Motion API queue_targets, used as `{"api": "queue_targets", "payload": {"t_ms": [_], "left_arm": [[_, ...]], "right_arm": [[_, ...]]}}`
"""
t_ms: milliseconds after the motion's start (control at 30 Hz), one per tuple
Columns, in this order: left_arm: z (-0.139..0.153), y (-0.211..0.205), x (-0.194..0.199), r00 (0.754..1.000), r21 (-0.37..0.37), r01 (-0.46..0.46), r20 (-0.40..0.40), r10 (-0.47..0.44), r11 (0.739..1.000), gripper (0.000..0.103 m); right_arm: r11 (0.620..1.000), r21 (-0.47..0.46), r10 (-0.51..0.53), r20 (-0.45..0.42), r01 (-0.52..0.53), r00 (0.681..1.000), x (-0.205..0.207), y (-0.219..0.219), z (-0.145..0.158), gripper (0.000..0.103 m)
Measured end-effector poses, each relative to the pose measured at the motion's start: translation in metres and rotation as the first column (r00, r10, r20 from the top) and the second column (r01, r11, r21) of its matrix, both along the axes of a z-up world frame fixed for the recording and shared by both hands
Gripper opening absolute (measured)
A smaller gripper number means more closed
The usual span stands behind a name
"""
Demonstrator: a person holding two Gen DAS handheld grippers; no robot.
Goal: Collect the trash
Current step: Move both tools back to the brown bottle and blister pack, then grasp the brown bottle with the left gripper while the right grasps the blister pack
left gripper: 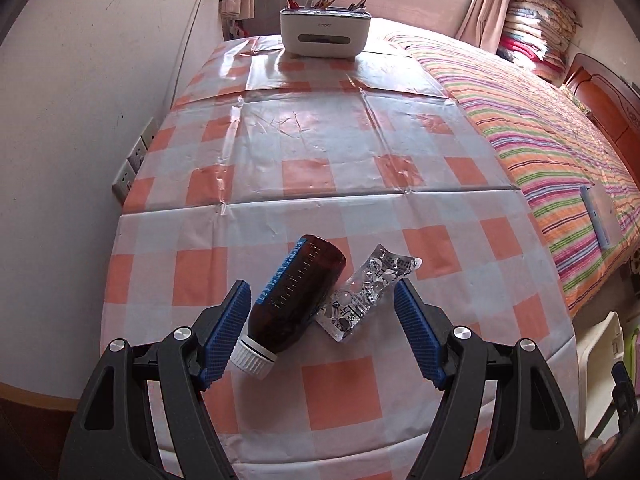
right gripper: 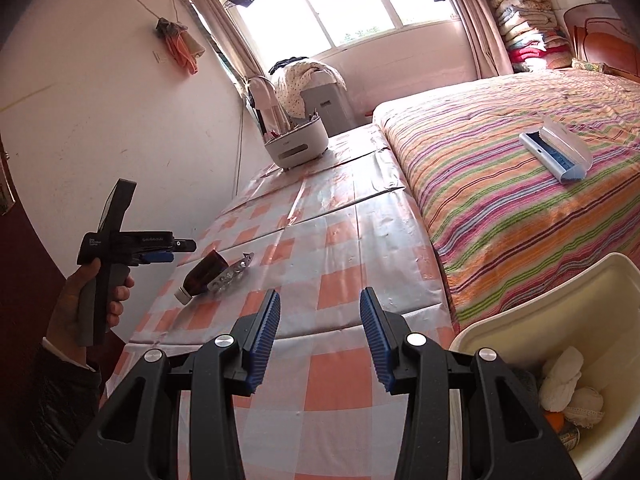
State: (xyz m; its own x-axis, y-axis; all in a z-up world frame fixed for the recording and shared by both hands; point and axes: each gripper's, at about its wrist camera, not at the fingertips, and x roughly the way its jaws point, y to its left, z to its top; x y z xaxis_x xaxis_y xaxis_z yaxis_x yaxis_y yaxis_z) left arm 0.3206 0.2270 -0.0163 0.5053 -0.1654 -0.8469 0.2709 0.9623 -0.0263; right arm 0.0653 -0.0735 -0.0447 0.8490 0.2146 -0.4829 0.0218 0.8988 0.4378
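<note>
A brown plastic bottle with a white cap lies on its side on the checked tablecloth, next to a silver blister pack. My left gripper is open, its blue pads either side of both items, just above the table. In the right wrist view the bottle and blister pack lie at the left, with the left gripper held over them. My right gripper is open and empty over the table's near edge. A cream trash bin at the right holds several crumpled items.
A white desktop organiser stands at the table's far end. A striped bed runs along the right side with a blue and white brush on it. A wall with power sockets is at the left.
</note>
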Motion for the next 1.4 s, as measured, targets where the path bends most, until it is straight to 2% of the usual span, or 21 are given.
{"api": "queue_targets", "payload": {"t_ms": [167, 333, 400, 433, 500, 567, 767, 1000, 1300, 1400], "left_arm": [[-0.032, 0.007, 0.027, 0.996, 0.004, 0.010, -0.090, -0.010, 1.000, 0.073], [-0.044, 0.013, 0.045, 0.992, -0.036, -0.004, -0.123, -0.001, 0.999, 0.071], [-0.049, 0.011, 0.049, 0.991, -0.021, 0.005, -0.133, -0.008, 1.000, 0.070], [-0.053, 0.011, 0.052, 0.990, -0.018, 0.005, -0.139, -0.007, 1.000, 0.067], [-0.060, 0.011, 0.055, 0.985, -0.021, 0.003, -0.170, -0.007, 1.000, 0.050], [-0.067, 0.013, 0.057, 0.981, -0.014, -0.005, -0.194, 0.002, 1.000, 0.043], [-0.068, 0.013, 0.051, 0.980, 0.007, 0.017, -0.198, -0.015, 1.000, 0.043], [-0.066, 0.030, 0.044, 0.979, 0.014, -0.012, -0.203, 0.014, 1.000, 0.042], [-0.050, 0.054, 0.037, 0.983, -0.030, -0.040, -0.179, 0.034, 0.999, 0.042], [-0.048, 0.055, 0.035, 0.984, -0.030, -0.038, -0.174, 0.032, 0.999, 0.042]], "right_arm": [[0.997, -0.013, 0.082, -0.028, -0.082, 0.996, 0.025, 0.023, 0.001, 0.041], [0.992, 0.006, 0.123, -0.031, -0.123, 0.992, 0.051, 0.034, 0.008, 0.041], [0.991, 0.002, 0.133, -0.030, -0.133, 0.991, 0.062, 0.039, 0.011, 0.041], [0.990, 0.003, 0.140, -0.031, -0.140, 0.990, 0.068, 0.041, 0.012, 0.041], [0.989, 0.012, 0.150, -0.041, -0.149, 0.988, 0.083, 0.046, 0.013, 0.041], [0.986, 0.020, 0.167, -0.058, -0.166, 0.984, 0.100, 0.052, 0.012, 0.041], [0.974, 0.023, 0.227, -0.135, -0.226, 0.964, 0.150, 0.085, 0.003, 0.041], [0.966, 0.028, 0.256, -0.225, -0.256, 0.940, 0.205, 0.124, -0.016, 0.041], [0.981, 0.048, 0.192, -0.337, -0.187, 0.922, 0.252, 0.144, -0.048, 0.041], [0.985, 0.029, 0.171, -0.341, -0.172, 0.924, 0.264, 0.149, -0.052, 0.041]]}}
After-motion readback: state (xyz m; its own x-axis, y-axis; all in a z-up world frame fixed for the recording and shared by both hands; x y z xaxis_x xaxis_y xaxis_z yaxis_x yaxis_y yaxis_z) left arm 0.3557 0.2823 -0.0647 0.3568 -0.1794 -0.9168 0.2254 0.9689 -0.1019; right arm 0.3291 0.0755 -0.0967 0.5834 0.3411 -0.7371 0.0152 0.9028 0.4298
